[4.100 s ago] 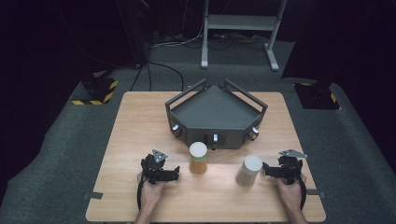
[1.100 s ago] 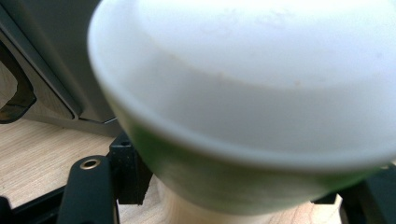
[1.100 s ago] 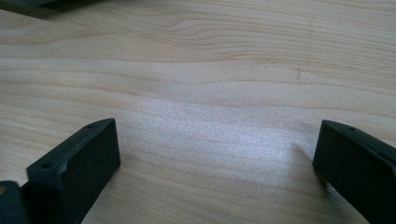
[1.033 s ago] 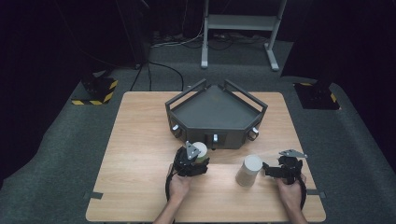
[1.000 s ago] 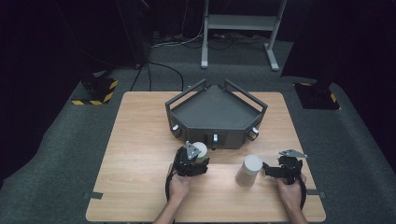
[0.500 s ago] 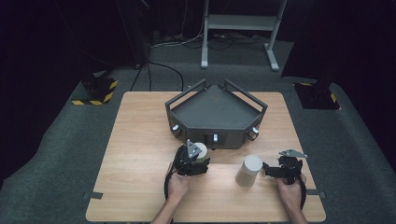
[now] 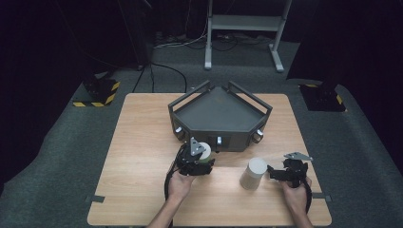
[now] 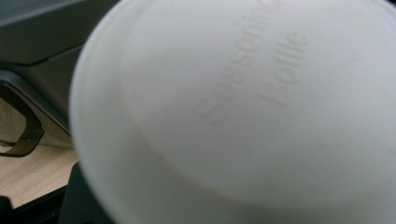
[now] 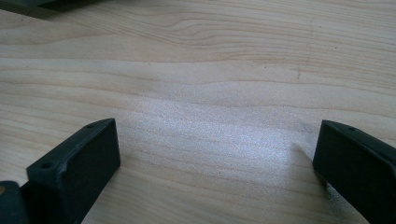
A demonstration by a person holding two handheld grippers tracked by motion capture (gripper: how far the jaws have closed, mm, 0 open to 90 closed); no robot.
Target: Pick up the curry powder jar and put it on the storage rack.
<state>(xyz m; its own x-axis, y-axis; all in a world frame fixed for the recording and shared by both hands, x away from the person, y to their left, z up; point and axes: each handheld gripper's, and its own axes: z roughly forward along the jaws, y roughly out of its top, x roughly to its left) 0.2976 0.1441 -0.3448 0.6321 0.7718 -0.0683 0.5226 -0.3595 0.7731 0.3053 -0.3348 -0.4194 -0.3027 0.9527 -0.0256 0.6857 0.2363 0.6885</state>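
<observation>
A seasoning bottle with a white lid (image 7: pixel 204 151) and an amber body is in my left gripper (image 7: pixel 195 164), which is shut on it just in front of the grey tray (image 7: pixel 214 111). In the left gripper view the lid (image 8: pixel 243 107) looms very close, with "Seasoning Bottle" embossed on it. A second, all-white container (image 7: pixel 253 173) stands on the wooden table (image 7: pixel 142 142) to the right. My right gripper (image 7: pixel 273 173) rests beside it on its right, pointing at it. Its jaws stand wide open over bare wood, as the right gripper (image 9: pixel 215 158) view shows.
The tray is five-sided, with raised bar handles (image 7: pixel 189 96) and knobs (image 7: pixel 256 137) on its front faces; its dark wall (image 8: pixel 37 28) lies behind the lid. Beyond the table are dark carpet, cables and a metal stand (image 7: pixel 242 28).
My left gripper came in from the left and closed on the amber bottle. Over the last second it has lifted the bottle slightly. The right gripper and the white container have stayed put.
</observation>
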